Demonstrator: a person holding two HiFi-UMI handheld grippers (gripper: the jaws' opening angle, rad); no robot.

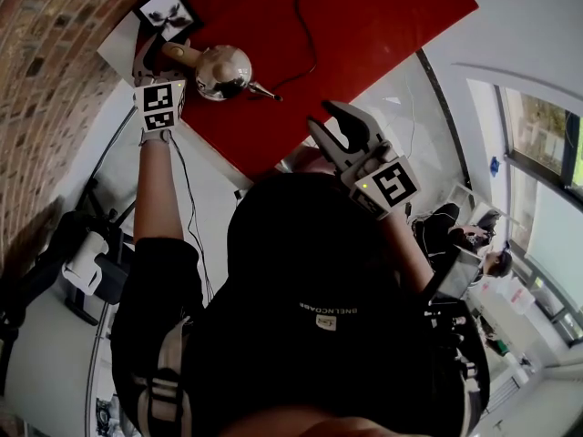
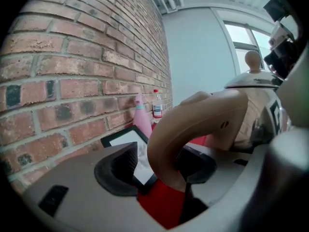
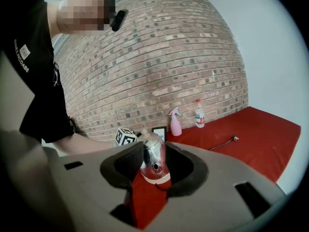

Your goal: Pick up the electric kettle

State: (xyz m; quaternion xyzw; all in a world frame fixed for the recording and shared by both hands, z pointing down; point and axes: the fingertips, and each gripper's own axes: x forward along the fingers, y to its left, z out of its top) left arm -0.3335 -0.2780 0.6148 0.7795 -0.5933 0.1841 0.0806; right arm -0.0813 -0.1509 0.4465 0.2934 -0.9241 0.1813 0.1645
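Observation:
The chrome electric kettle (image 1: pixel 223 69) stands on the red tablecloth (image 1: pixel 383 16) near the brick wall, its tan curved handle (image 1: pixel 178 55) pointing at my left gripper (image 1: pixel 157 57). In the left gripper view the handle (image 2: pixel 203 120) sits between the jaws of the left gripper (image 2: pixel 157 166); it lies close against the right pad (image 2: pixel 200 163), while a gap shows at the left pad (image 2: pixel 120 170). The kettle's body (image 2: pixel 256 110) rises just behind. My right gripper (image 1: pixel 339 121) hangs open in the air off the table's near edge, and it sees the kettle (image 3: pixel 153 161) far off between its jaws.
A black picture frame (image 1: pixel 167 12) leans on the brick wall behind the kettle. A pink spray bottle (image 3: pixel 175 122) and a water bottle (image 3: pixel 199 114) stand by the wall. The kettle's black cord (image 1: pixel 305 25) trails across the cloth. A person sits at lower right (image 1: pixel 496 262).

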